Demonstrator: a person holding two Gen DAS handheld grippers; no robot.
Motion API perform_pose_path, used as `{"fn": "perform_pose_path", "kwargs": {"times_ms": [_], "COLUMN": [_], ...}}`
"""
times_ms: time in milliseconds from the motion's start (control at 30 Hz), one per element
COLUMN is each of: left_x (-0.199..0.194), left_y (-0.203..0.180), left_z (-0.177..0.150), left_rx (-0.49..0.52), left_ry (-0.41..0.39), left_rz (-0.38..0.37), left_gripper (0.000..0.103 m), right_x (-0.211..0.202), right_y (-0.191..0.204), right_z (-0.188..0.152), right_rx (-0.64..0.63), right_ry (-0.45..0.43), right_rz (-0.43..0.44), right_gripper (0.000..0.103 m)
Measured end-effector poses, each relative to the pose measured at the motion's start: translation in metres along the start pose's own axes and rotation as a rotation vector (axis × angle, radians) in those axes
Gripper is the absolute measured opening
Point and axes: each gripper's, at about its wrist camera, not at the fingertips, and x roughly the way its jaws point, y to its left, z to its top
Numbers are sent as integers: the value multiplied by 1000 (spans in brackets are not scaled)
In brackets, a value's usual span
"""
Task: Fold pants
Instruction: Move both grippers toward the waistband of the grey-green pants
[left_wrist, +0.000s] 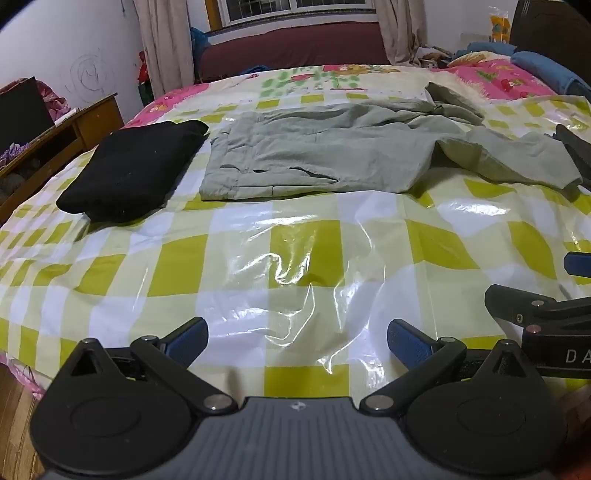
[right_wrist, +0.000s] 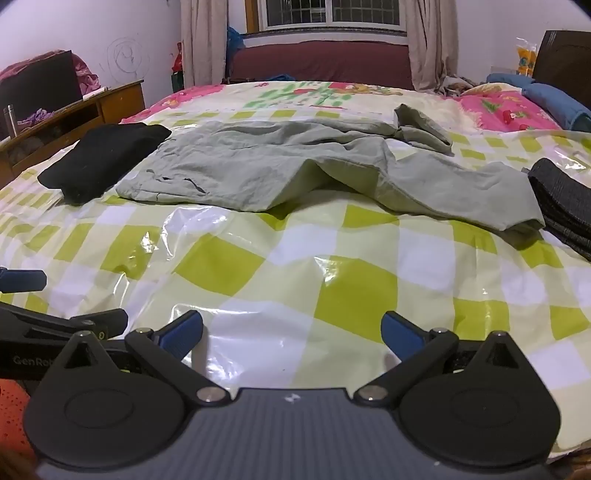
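Grey-green pants (left_wrist: 325, 155) (right_wrist: 280, 166) lie spread across the bed, waistband to the left and legs running right, one leg end crumpled at the far right. My left gripper (left_wrist: 297, 341) hovers open over the checked plastic sheet near the front edge, well short of the pants, with nothing between its blue pads. My right gripper (right_wrist: 291, 334) stands open in the same way, beside the left one, also empty. Part of the right gripper (left_wrist: 546, 314) shows at the right edge of the left wrist view, and part of the left gripper (right_wrist: 55, 325) at the left edge of the right wrist view.
A folded black garment (left_wrist: 133, 170) (right_wrist: 99, 162) lies left of the pants. A dark grey garment (right_wrist: 565, 203) lies at the right. The bed's glossy yellow-and-white checked cover (left_wrist: 258, 258) is wrinkled. A wooden desk (left_wrist: 55, 136) stands left of the bed; blue bedding (right_wrist: 554, 99) sits far right.
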Motion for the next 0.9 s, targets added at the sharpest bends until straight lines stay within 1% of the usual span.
{"fn": "perform_pose_path", "kwargs": {"times_ms": [900], "left_x": [2], "left_y": [0], "left_z": [-2], "left_rx": [-5], "left_ry": [25], "left_rz": [1], "left_gripper": [103], "right_x": [3], "right_y": [1], "right_z": [-1], "right_rx": [4], "right_ry": [-1], "right_rz": [1], "right_gripper": [102]}}
